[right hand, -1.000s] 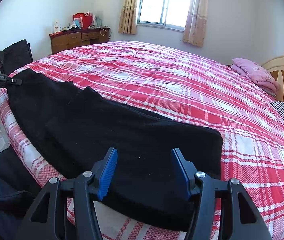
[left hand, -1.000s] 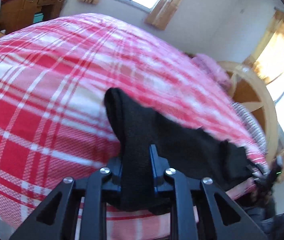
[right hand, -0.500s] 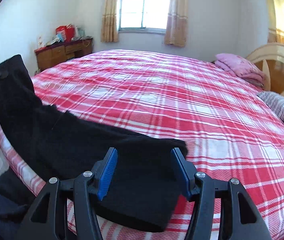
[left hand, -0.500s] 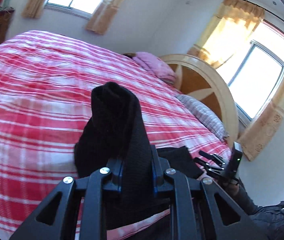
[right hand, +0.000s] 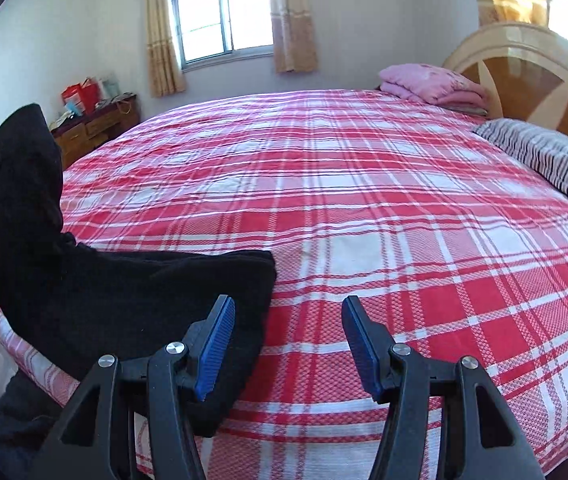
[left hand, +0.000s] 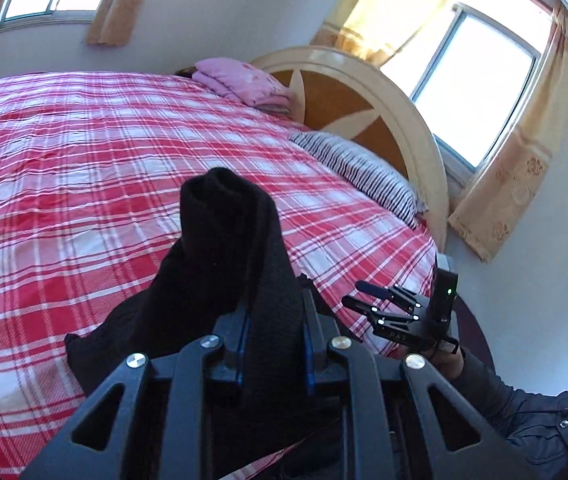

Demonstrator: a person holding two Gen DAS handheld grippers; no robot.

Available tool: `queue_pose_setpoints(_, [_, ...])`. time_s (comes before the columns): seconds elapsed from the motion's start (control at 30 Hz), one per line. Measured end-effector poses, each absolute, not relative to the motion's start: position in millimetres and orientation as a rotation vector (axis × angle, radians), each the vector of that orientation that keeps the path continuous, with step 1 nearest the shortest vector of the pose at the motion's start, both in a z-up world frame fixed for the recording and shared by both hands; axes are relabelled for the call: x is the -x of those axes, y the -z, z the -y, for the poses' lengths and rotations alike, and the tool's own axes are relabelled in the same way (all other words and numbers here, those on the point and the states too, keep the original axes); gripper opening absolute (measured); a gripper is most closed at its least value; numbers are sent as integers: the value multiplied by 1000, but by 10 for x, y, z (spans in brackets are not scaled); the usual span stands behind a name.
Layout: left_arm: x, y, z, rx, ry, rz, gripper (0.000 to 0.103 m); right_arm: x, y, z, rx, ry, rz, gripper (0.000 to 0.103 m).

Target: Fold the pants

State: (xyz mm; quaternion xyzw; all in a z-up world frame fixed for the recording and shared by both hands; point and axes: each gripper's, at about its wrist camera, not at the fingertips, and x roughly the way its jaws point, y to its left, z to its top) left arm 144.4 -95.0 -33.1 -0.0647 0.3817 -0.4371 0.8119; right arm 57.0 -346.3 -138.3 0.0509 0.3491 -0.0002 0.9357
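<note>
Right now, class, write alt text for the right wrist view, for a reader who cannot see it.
Black pants lie at the near left edge of a bed with a red and white plaid cover, their left end lifted. The right gripper hangs open over the cover beside them, holding nothing. Behind are a pink folded blanket, a striped pillow and a window.

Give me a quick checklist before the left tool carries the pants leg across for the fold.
1. Left tool clamped on the black pants: ok.
2. Right tool open and empty: ok.
3. Rest of the pants flat on the plaid bedspread: ok in the right wrist view.
4. Landing area on the bed bare: ok.
5. Striped pillow and pink blanket away from the pants: ok.
6. Leg edges lined up: cannot tell, the lifted cloth is bunched.
</note>
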Motion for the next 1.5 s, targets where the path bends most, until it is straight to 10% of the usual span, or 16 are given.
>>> queue_pose_setpoints(0.63, [-1462, 893, 2271, -60, 985, -975, 21, -603, 1469, 3596, -154, 38, -740, 58])
queue_pose_setpoints(1.0, [-1189, 922, 2278, -101, 991, -899, 36, -547, 1389, 3756, -207, 78, -686, 58])
queue_pose_setpoints(1.17, [-1054, 845, 1821, -136, 893, -795, 61, -483, 1204, 3542, -220, -44, -639, 58])
queue_pose_setpoints(1.43, [-1121, 1340, 1324, -215, 718, -843, 62, -654, 1292, 3097, -193, -174, -766, 58])
queue_pose_setpoints(1.5, [-1154, 1391, 1241, -202, 715, -845, 62, -657, 1348, 3125, -223, -196, -801, 32])
